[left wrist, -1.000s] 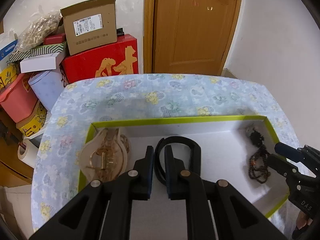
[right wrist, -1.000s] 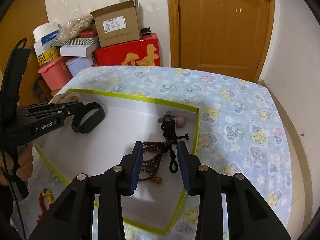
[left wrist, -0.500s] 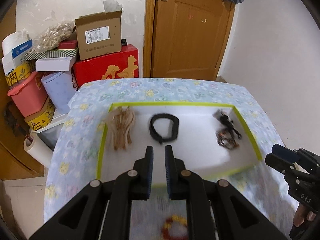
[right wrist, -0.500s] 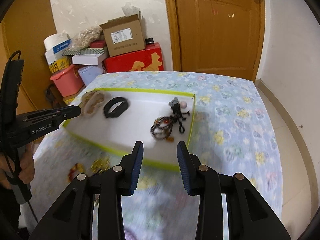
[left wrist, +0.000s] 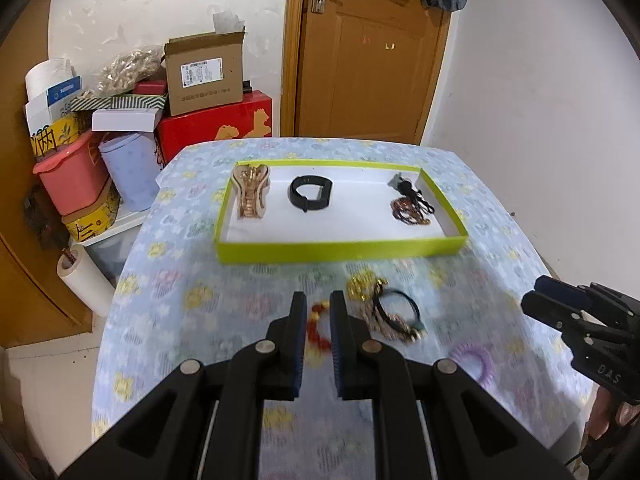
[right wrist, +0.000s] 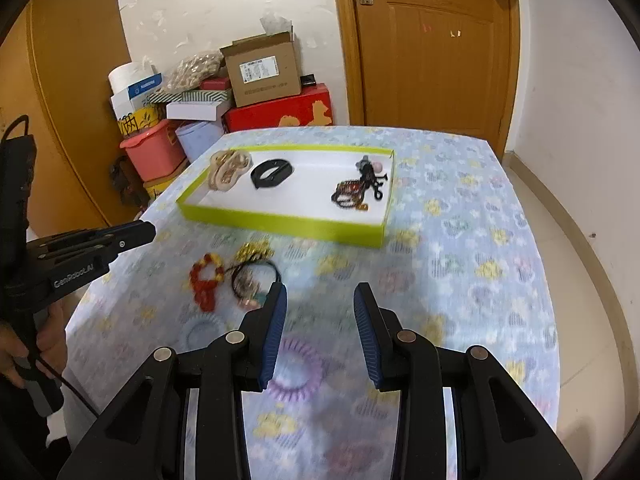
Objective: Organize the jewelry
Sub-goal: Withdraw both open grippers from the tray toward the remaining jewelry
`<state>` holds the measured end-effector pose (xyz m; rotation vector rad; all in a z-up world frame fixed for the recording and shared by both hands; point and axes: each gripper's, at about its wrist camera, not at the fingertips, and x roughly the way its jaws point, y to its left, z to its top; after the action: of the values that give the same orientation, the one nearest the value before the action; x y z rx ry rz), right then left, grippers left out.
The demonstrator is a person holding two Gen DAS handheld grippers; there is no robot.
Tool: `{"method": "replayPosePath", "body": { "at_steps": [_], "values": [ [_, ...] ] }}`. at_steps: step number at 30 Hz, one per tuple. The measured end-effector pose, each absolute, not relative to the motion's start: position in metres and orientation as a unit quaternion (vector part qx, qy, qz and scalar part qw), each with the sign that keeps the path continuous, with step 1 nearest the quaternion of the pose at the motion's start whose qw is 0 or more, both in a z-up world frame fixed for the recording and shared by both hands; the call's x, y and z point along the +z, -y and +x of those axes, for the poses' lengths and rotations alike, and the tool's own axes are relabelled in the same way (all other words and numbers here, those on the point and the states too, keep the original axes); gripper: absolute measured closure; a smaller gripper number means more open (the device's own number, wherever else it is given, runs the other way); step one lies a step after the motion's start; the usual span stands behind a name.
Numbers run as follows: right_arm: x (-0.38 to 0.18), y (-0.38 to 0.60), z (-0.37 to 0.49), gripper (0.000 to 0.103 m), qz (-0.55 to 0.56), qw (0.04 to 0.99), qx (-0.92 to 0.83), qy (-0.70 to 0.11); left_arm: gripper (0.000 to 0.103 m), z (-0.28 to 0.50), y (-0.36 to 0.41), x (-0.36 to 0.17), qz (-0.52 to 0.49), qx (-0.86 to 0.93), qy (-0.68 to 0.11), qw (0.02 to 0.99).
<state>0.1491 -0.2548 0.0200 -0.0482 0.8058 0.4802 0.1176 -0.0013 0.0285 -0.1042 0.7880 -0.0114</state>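
both tongs are up over the near end of the desk (left wrist: 460, 168), the one with the flowery blue cloth, and neither has anything in it. left tongs (left wrist: 318, 308) have their jaws nearly together with just a thin gap, and the red bead bracelet (right wrist: 206, 280) shows through that gap down on the cloth. right tongs (right wrist: 320, 300) stand apart, empty.

the green-rimmed tray (left wrist: 340, 246) sits further back with three things in it: a tan hair claw (left wrist: 251, 190) at the left end, a black band (left wrist: 310, 193) in the middle, and a dark beaded tangle (left wrist: 410, 204) at the right end.

still loose on the cloth, in front of the tray: the red bracelet, a gold piece (right wrist: 256, 249), a black hair tie bunch (right wrist: 254, 280) and a purple coil tie (right wrist: 294, 364) (bit blurry, those).
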Motion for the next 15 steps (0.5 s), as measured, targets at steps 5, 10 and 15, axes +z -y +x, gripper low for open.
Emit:
{"method": "replayPosePath", "body": {
  "at_steps": [5,10,15],
  "values": [
    [0.015,0.257,0.132,0.067,-0.014,0.887,0.241,-0.393,0.091,0.094,0.002,0.027,-0.055,-0.005,-0.382,0.922],
    [0.01,0.26,0.119,0.064,-0.005,0.883,0.248,-0.398,0.091,0.08,0.001,0.023,-0.061,0.001,-0.386,0.921],
    [0.004,0.259,0.111,0.064,-0.007,0.878,0.256,-0.405,0.091,0.072,0.001,0.019,-0.065,0.002,-0.388,0.919]
  ]
}}
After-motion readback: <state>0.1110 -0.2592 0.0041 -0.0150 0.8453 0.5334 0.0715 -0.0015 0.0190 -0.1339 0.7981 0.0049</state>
